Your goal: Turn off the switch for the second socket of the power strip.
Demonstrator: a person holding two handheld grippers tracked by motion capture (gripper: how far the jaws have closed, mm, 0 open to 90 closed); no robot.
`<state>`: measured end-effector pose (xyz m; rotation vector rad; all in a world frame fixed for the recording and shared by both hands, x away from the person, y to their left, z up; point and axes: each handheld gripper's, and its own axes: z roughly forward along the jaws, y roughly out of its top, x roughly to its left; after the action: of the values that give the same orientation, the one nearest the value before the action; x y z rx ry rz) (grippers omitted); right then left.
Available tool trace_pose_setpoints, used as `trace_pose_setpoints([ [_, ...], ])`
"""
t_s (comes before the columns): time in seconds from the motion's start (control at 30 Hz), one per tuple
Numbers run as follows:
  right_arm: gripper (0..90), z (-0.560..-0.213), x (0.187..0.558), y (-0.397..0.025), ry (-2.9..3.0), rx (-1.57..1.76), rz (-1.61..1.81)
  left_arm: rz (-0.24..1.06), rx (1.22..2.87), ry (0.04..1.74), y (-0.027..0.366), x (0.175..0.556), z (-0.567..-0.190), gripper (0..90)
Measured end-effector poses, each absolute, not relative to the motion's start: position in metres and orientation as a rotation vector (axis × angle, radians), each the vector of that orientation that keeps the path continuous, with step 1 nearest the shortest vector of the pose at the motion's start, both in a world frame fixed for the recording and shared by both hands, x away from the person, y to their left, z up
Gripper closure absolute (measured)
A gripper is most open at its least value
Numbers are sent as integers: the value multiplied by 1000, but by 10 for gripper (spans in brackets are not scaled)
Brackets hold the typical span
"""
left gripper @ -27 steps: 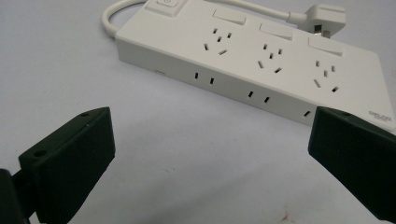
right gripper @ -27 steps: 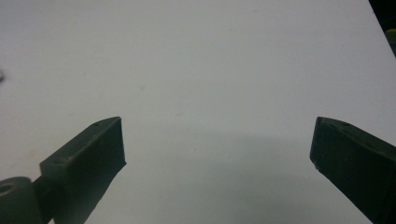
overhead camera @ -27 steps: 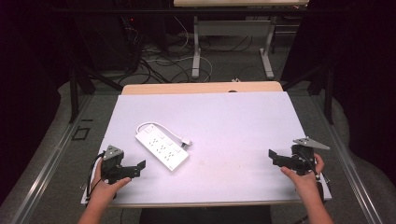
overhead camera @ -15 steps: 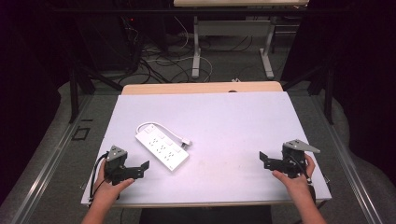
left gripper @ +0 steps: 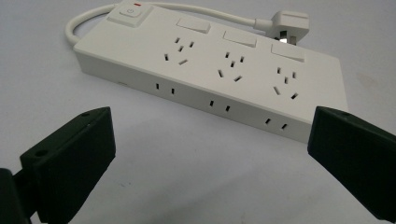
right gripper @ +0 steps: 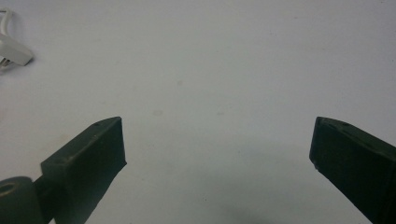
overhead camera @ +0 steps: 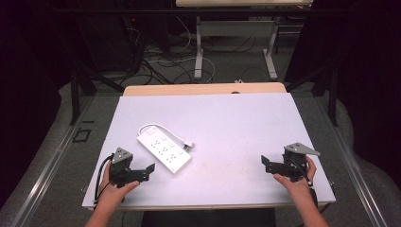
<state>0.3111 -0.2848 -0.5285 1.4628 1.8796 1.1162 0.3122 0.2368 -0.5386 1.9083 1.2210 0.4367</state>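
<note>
White power strip (overhead camera: 164, 152) lying flat on the desk (overhead camera: 236, 127) left of centre, its plug (overhead camera: 188, 144) beside it, left gripper (overhead camera: 147, 170) just near its end, jaws wide apart and empty, right gripper (overhead camera: 265, 163) well apart at the right edge, jaws likewise spread, holding nothing

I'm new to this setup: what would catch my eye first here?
A white power strip lies on the left half of the white table, its plug resting beside it. The left claw sits open just short of it; the right claw, also open, is far off at the right edge.
</note>
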Motion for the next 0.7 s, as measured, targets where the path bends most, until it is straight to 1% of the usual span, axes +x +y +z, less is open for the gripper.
trace_pose_setpoints([
  [0.53,43,-532,312,-281,1899,1436,1106,393,1899,1192,223,308,-536,19],
  [0.7,50,-533,312,-277,1912,1437,1104,392,1893,1188,220,308,-536,39],
])
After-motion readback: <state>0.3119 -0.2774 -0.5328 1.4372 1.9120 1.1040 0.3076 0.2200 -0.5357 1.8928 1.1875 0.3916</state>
